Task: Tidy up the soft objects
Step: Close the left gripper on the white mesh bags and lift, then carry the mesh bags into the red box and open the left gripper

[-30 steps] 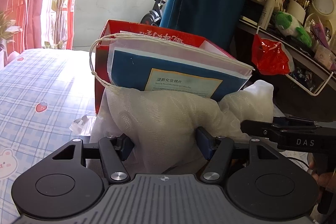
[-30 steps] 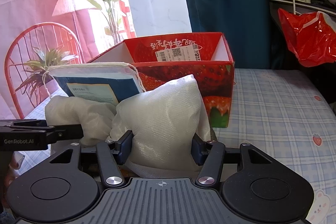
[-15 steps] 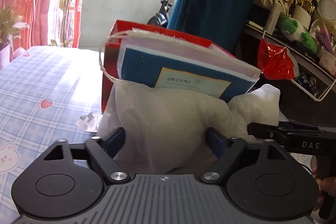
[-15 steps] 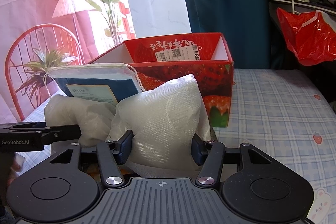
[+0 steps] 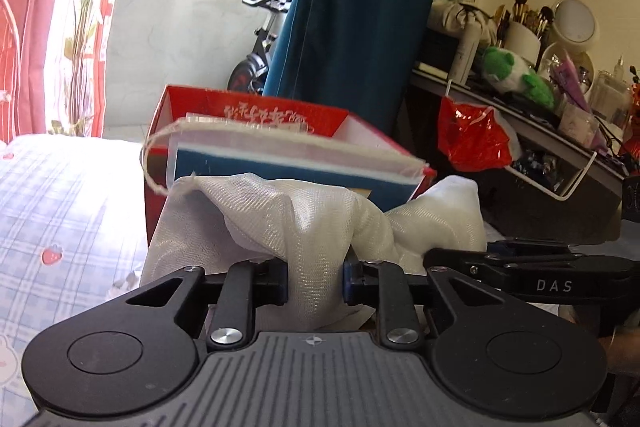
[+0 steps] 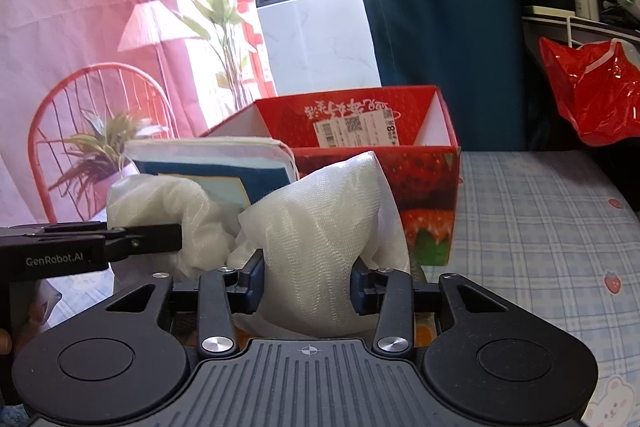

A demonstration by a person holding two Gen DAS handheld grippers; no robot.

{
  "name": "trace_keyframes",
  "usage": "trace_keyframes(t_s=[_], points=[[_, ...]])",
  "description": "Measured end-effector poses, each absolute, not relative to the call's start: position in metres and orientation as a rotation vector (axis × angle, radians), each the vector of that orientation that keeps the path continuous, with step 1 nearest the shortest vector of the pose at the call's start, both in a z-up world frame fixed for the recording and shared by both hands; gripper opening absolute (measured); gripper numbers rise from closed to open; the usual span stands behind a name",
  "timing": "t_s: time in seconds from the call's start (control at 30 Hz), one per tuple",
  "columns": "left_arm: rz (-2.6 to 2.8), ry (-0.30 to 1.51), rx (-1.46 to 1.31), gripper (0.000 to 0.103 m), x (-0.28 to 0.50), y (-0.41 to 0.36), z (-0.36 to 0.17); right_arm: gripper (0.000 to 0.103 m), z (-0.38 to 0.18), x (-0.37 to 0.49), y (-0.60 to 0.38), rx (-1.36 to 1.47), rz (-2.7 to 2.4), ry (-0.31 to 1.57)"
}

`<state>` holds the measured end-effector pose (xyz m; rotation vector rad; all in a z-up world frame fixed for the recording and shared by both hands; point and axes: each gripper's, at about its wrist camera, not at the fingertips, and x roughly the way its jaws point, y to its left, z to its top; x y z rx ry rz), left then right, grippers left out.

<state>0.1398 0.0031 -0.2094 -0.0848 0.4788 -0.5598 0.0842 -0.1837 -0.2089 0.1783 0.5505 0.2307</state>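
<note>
While lifted before the box point(image 6: 416, 187), bag point(image 5: 280, 219) pinched at 2 corners, left gripper point(image 5: 315, 281) and right gripper point(image 6: 307, 285) each clamped on mesh, likely keeping the blue pack point(image 5: 280, 167) level for stowing.

Both tongs sit low, side by side and level. The left tongs point(image 5: 315, 281) are pinched tight on white mesh cloth point(image 5: 304, 227); the right tongs point(image 6: 307, 285) clamp another bunch of it, jaws wider apart.
</note>
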Motion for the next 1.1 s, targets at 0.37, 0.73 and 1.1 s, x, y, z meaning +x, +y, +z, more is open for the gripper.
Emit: trace_keyframes(t_s=[0.37, 0.73, 1.1], points=[[-0.564, 0.402, -0.086, 0.024, 0.128, 0.0, -0.181, 0.036, -0.184, 0.079, -0.188, 0.191, 0.246, 0.482], [-0.577, 0.33, -0.09, 0.024, 0.134, 0.001, -0.143, 0.036, -0.14, 0.083, -0.192, 0.164, 0.27, 0.399], [-0.598, 0.267, -0.077, 0.024, 0.16, -0.004, -0.093, 0.036, -0.085, 0.115, -0.208, 0.162, 0.301, 0.333]])
